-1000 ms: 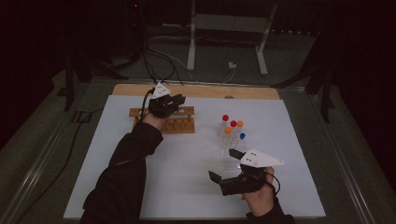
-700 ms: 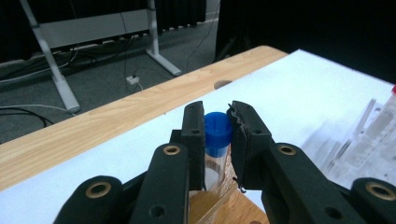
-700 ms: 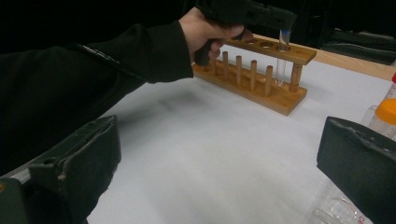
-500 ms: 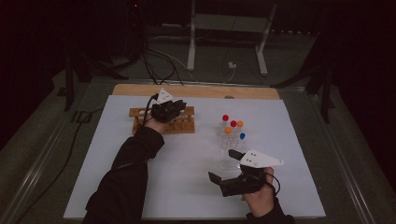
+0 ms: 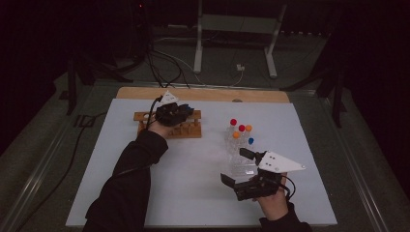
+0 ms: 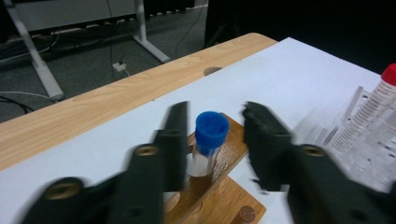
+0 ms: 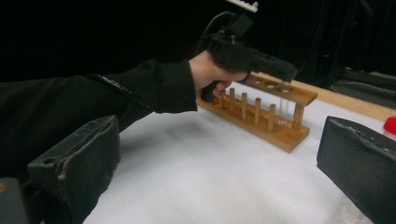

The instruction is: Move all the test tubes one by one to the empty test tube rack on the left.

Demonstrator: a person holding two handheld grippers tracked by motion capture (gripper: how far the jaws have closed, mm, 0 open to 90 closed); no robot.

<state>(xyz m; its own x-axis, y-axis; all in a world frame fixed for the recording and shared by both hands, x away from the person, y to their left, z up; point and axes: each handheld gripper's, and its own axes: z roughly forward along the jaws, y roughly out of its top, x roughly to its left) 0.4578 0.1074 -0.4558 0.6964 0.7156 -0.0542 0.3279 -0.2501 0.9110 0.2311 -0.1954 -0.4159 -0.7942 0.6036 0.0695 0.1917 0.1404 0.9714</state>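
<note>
Left gripper [image 6: 212, 144]: fingers [image 6: 173, 140] parted, having just been opening. A blue-capped tube [image 6: 208, 142] stands upright between them, seated in a hole of the wooden rack [image 6: 233, 196]. A clear gap shows between the tube and the finger on the view's right; the finger on the view's left sits just beside the glass, and contact there cannot be told (its edge is blurred). The tube is at the end of the rack. Beyond the fingertips, the white surface [image 6: 289, 79], then a strip of bare wood along its far edge. Off to the right of the fingers, a clear plastic stand [image 6: 359, 135] with a red-capped tube [image 6: 380, 100].

From above, the left gripper [image 5: 186, 110] sits over the rack [image 5: 186, 129], with the hand behind it.

Right gripper [image 7: 219, 163]: fingers [image 7: 84, 158] wide apart, nothing between them, hovering low over the white surface [image 7: 210, 186]. Straight ahead of the fingertips, well apart, is the rack [image 7: 261, 116], with the other hand and its gripper [image 7: 275, 70] above its far end (tube glass faintly visible below it). A red cap [image 7: 390, 125] peeks out just behind the right-hand finger.

From above, the right gripper [image 5: 239, 166] lies just beside the cluster of capped tubes [image 5: 240, 133] (red, orange, blue caps).
</note>
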